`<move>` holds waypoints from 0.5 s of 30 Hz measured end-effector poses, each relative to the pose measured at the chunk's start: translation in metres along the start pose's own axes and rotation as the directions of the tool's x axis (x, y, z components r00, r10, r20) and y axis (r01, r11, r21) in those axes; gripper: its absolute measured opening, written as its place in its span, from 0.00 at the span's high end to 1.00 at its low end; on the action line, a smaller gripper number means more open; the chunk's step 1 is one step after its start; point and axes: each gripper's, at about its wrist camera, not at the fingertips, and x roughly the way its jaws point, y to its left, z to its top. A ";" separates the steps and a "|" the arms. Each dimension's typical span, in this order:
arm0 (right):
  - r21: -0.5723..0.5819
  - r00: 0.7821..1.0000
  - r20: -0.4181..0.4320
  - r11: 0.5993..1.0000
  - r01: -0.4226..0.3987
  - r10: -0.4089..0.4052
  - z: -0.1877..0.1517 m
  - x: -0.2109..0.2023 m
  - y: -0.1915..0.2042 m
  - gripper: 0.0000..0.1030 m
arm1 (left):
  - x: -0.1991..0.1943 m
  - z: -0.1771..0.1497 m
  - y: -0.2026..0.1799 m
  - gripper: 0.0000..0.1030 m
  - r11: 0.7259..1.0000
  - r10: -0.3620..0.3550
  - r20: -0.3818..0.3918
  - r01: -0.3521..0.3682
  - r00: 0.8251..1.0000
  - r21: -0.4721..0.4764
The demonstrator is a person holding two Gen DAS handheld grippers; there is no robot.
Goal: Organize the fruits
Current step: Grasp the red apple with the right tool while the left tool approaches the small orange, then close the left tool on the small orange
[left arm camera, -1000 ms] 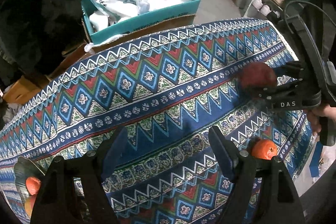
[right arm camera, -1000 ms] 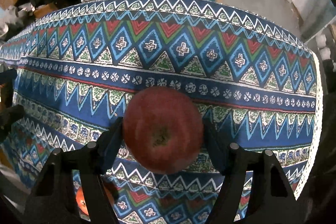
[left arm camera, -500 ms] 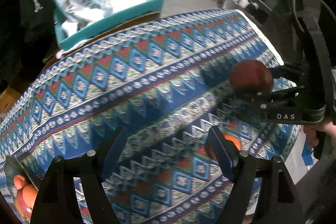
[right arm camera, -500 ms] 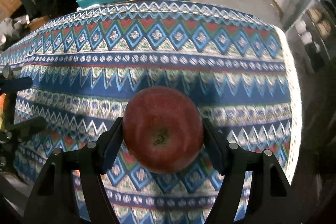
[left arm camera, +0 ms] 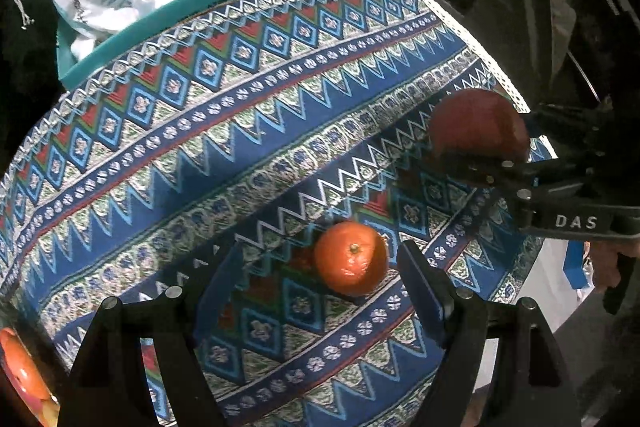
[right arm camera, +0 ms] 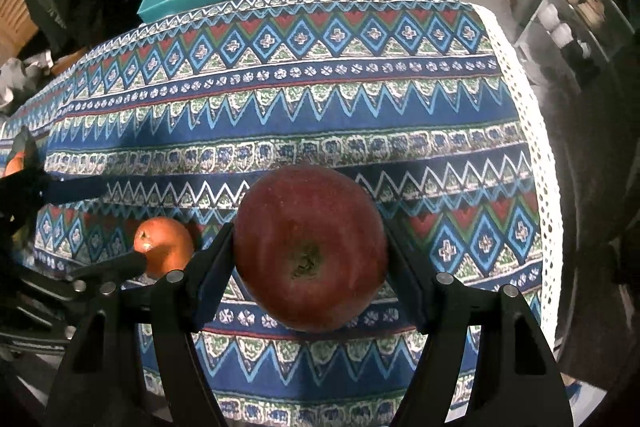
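Between the pads of the right gripper [right arm camera: 310,259] sits a red apple [right arm camera: 310,247], clamped on both sides, held above the patterned tablecloth [right arm camera: 280,99]. At approx. 9 o'clock from the apple, an orange [right arm camera: 164,245] lies on the cloth. The left gripper [left arm camera: 320,283] stands wide w/ nothing gripped; the orange [left arm camera: 351,258] is between its fingers, nearer the right one, not touched. At 11 o'clock, a teal box [left arm camera: 152,23] w/ bags.
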 end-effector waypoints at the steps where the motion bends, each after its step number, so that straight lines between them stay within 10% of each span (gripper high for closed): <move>1: 0.005 1.000 0.000 1.000 0.002 -0.002 -0.001 -0.001 -0.001 0.30 | 0.003 0.000 -0.001 0.22 1.000 -0.009 -0.006 0.009 1.000 -0.007; 15: 0.046 1.000 0.015 0.999 -0.017 0.016 0.003 -0.001 -0.007 0.30 | 0.037 -0.007 -0.004 0.27 0.997 -0.057 -0.051 0.054 0.997 -0.060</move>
